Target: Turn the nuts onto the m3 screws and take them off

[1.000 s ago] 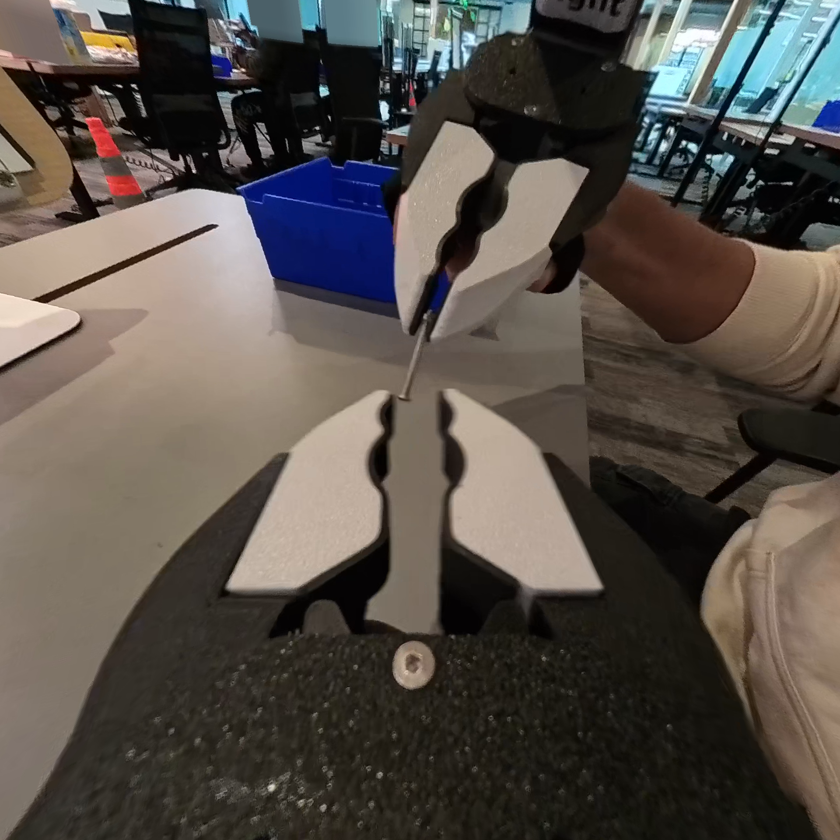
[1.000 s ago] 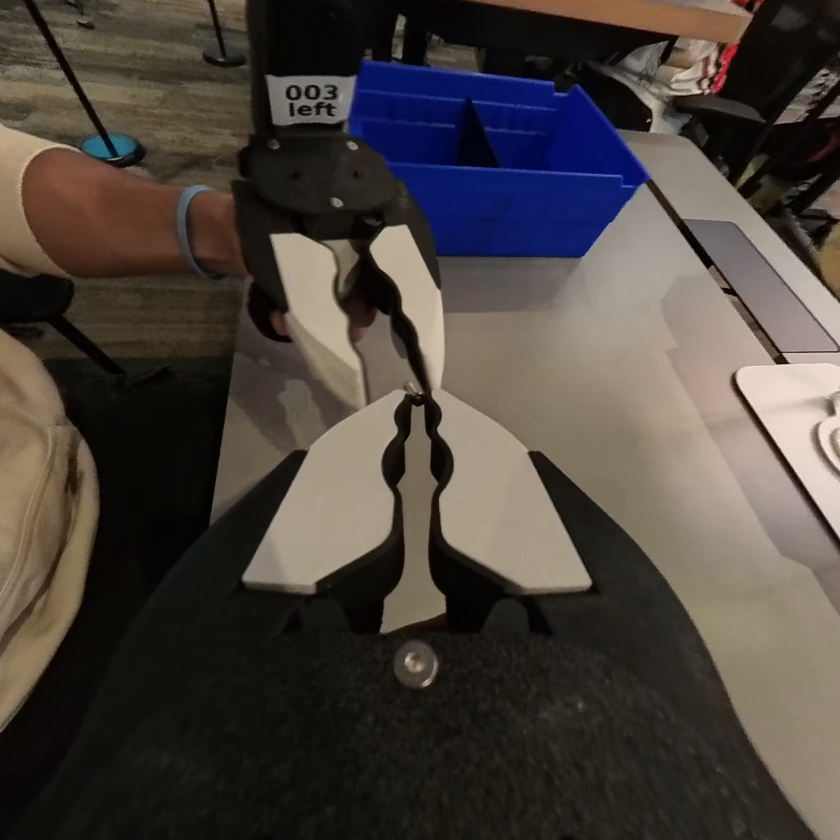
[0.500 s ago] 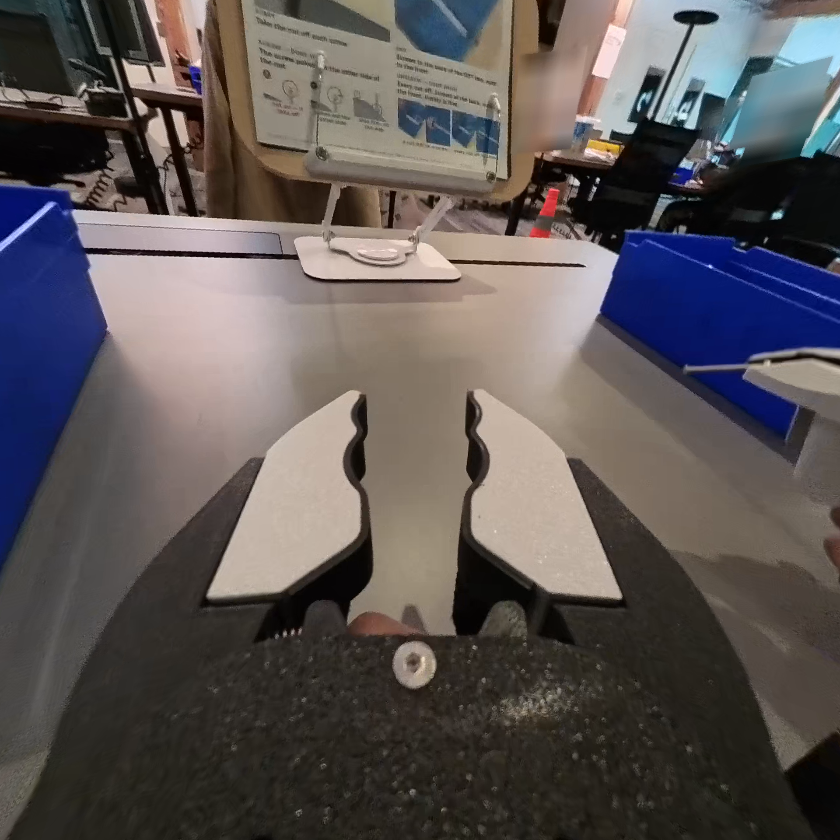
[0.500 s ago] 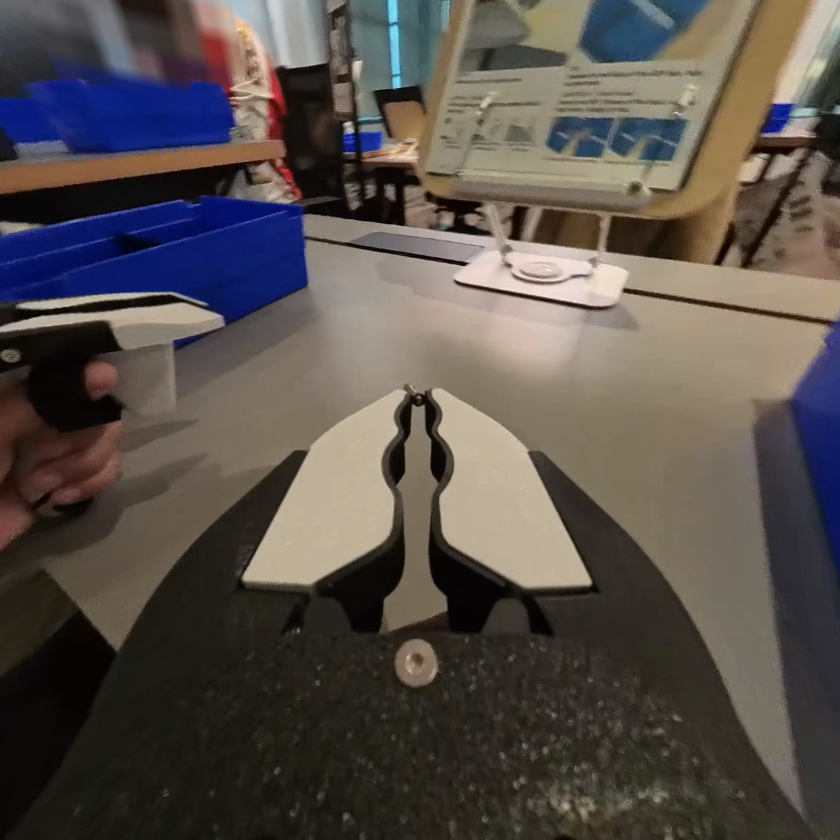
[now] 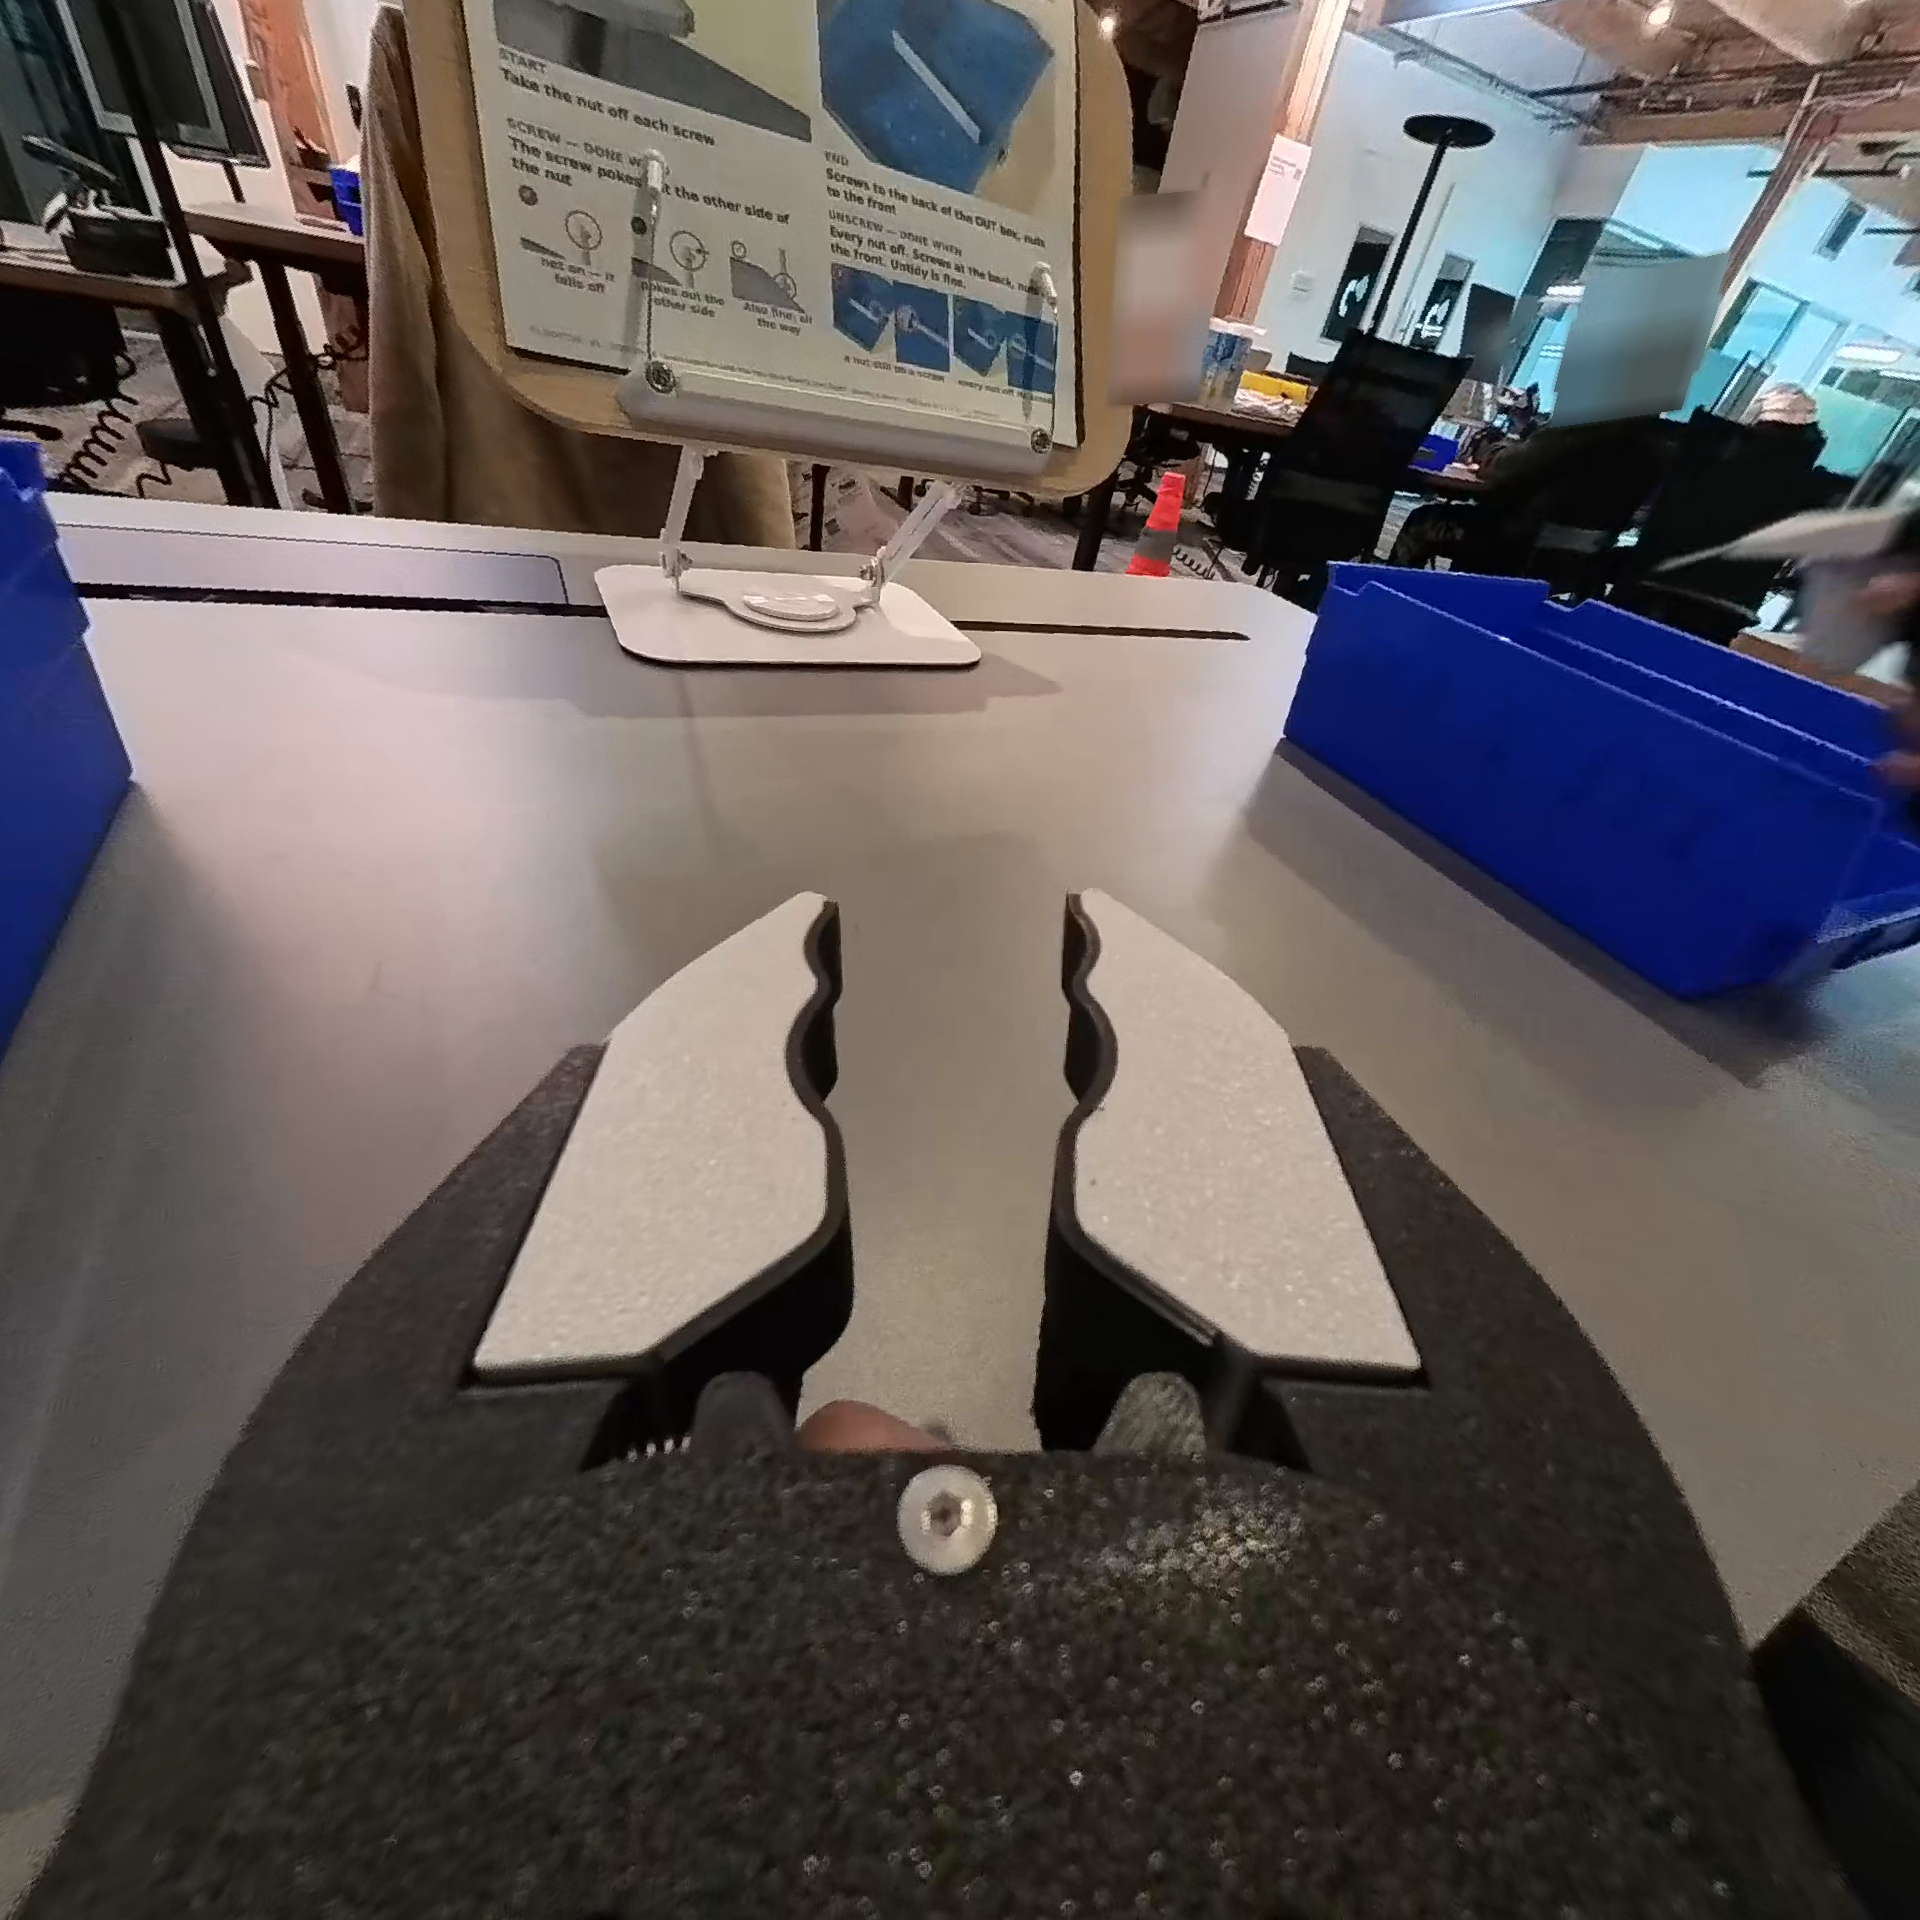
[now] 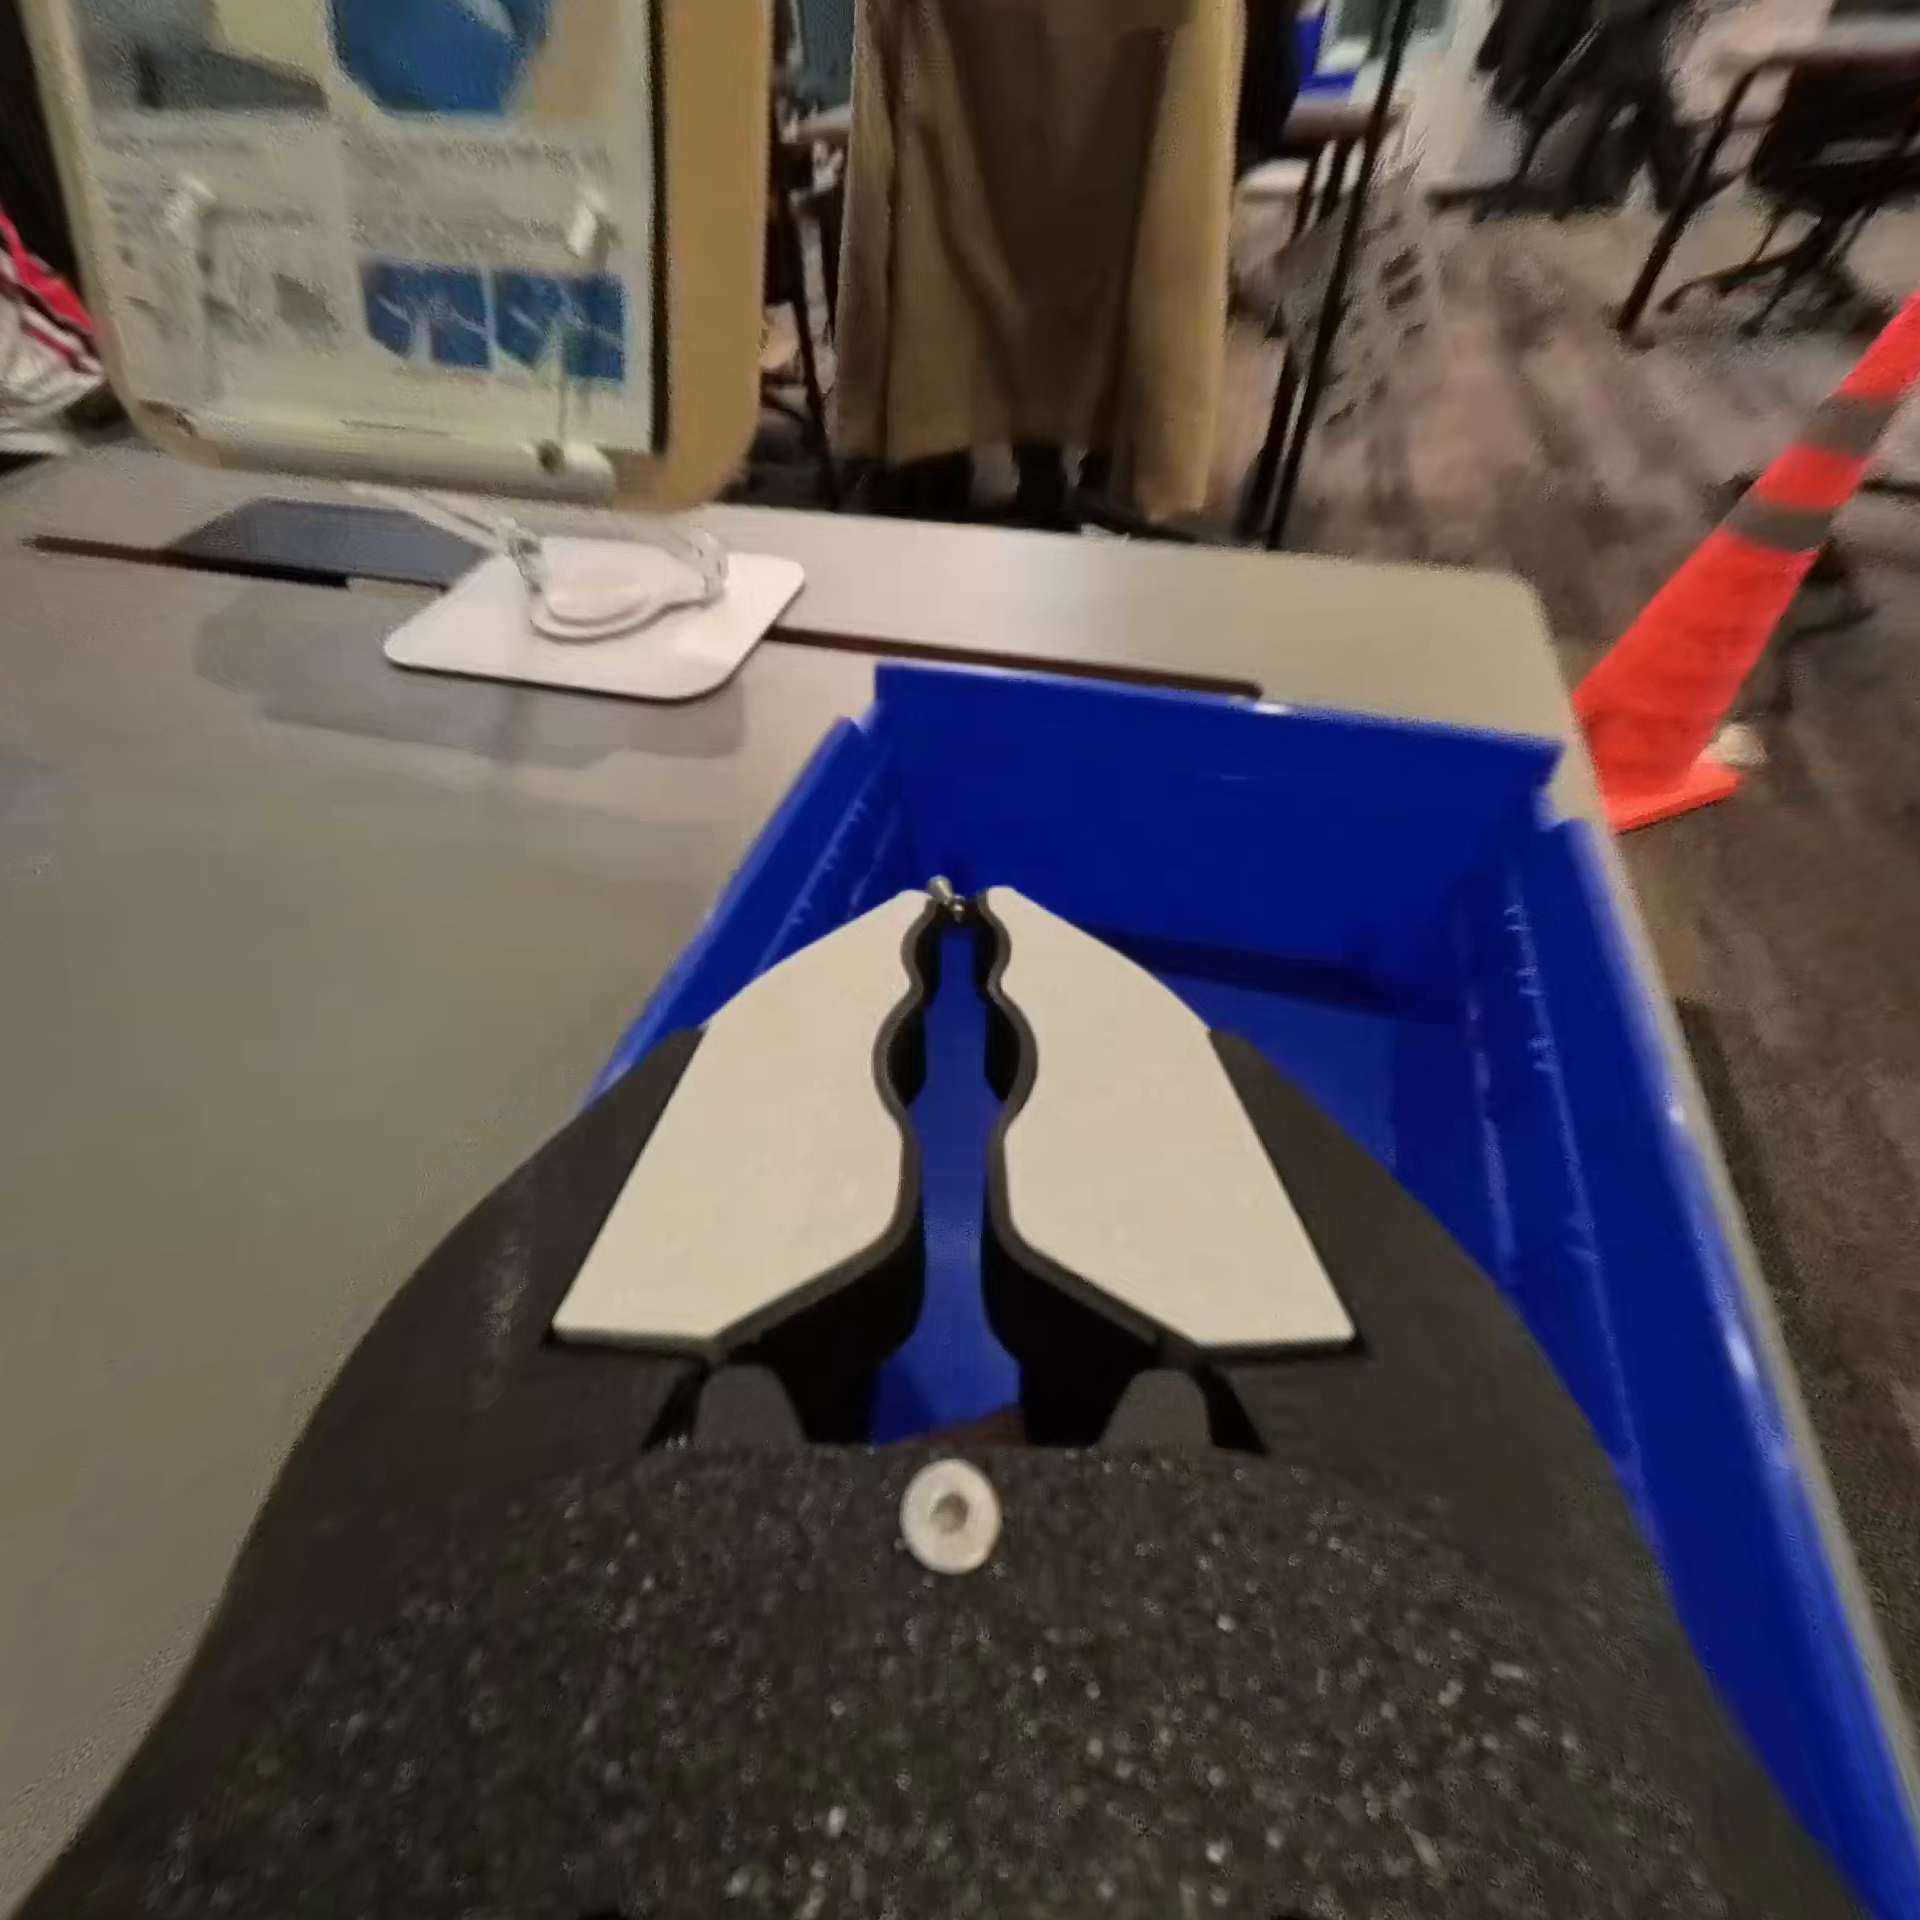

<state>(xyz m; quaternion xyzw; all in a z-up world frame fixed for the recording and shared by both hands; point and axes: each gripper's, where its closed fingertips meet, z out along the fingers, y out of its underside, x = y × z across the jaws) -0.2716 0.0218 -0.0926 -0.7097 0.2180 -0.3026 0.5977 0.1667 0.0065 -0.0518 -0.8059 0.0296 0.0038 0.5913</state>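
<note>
My left gripper (image 5: 950,914) is open and empty, low over the grey table (image 5: 520,894) and facing the sign stand. No nut shows between its fingers. My right gripper (image 6: 954,904) is shut on a thin metal screw (image 6: 941,889); only the screw's small end sticks out at the fingertips. It hangs over the inside of a blue bin (image 6: 1195,810). In the left wrist view the right gripper (image 5: 1808,540) shows blurred at the far right edge, above that blue bin (image 5: 1558,748).
An instruction sign on a white stand (image 5: 790,623) stands at the back of the table; it also shows in the right wrist view (image 6: 592,623). A second blue bin (image 5: 42,748) is at the left edge. An orange cone (image 6: 1745,582) stands on the floor beyond the table.
The two grippers have moved apart. The left one opened wider and turned toward the sign stand. The right one carried the screw over the blue bin on the right.
</note>
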